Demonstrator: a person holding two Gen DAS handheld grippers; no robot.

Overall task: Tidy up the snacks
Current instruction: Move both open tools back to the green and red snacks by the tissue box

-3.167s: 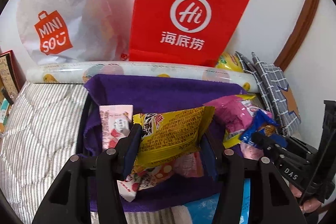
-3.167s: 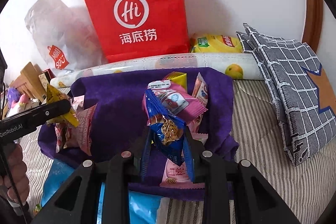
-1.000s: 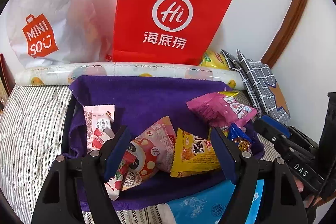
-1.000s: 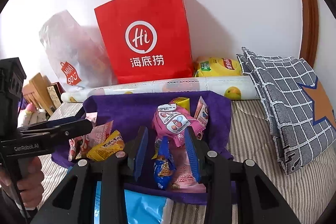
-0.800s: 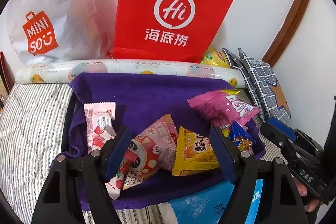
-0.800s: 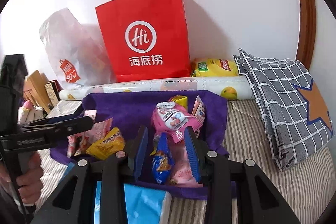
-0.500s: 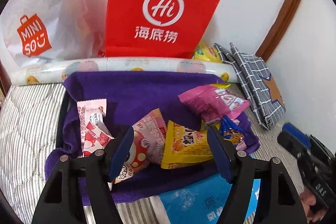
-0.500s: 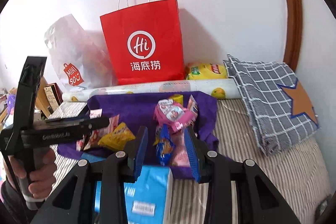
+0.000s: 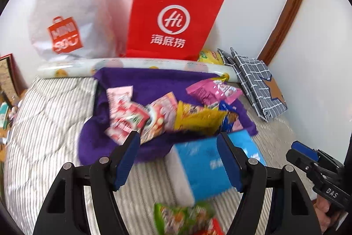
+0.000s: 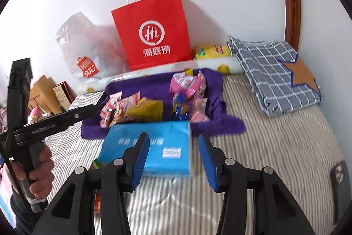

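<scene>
So the snack packets (image 9: pixel 167 111) are piled on the towel (image 9: pixel 154 80), which is spread on the bed (image 9: pixel 50 116); the tissue pack (image 10: pixel 151 147) lies on the bed right in front of the towel; behind the towel there's a roll (image 10: pixel 198 65), then the paper bag (image 10: pixel 154 36) against the wall with the plastic bag (image 10: pixel 88 47) to its left; the folded cloth (image 10: pixel 277 72) sits off to the right.

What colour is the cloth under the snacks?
Purple. The cloth shows best in the right wrist view.
</scene>
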